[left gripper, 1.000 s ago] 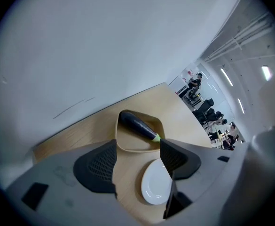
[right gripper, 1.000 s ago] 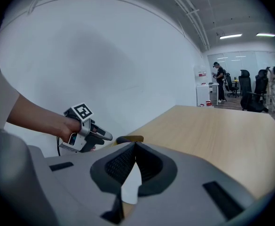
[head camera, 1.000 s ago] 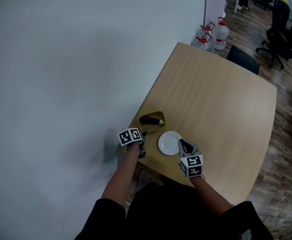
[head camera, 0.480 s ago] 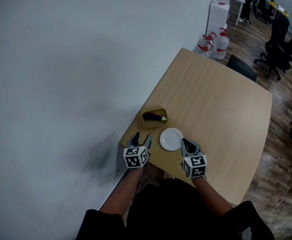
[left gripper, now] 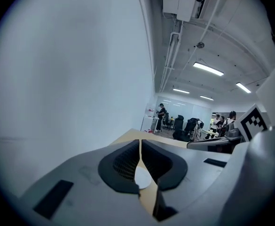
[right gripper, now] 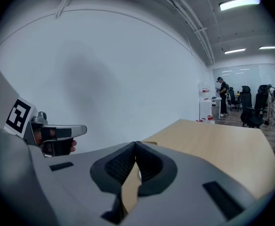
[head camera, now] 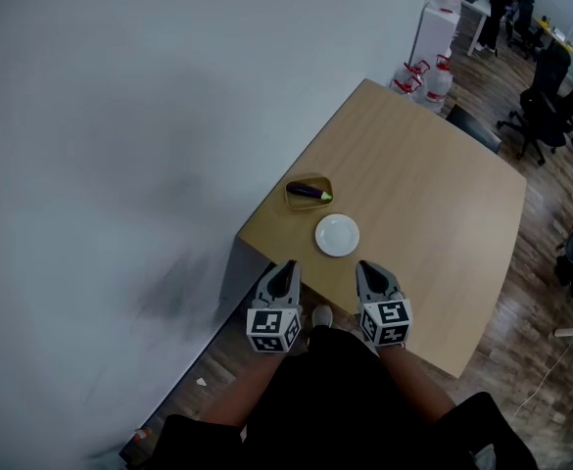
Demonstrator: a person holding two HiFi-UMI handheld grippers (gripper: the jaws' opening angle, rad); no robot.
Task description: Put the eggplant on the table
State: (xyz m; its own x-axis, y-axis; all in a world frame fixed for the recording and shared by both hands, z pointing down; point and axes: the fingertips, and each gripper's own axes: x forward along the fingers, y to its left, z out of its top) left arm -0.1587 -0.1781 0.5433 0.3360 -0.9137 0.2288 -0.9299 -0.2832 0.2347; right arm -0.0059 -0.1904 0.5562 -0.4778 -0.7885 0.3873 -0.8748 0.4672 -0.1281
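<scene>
Pulled back near, off the tabletop (head camera: 433,194): left gripper (head camera: 288,265), jaws just closed on nothing; right gripper (head camera: 364,265), jaws together, empty. Yellow bowl (head camera: 289,197), far beyond both jaws at the left edge, holds the eggplant (head camera: 308,193); white plate (head camera: 337,235) just nearer.

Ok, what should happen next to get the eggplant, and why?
Probably open the left gripper and reach forward to the eggplant. It lies in the yellow bowl on the table. The left gripper's jaws have just closed with nothing between them, and the right gripper is shut and empty, both back from the bowl.
</scene>
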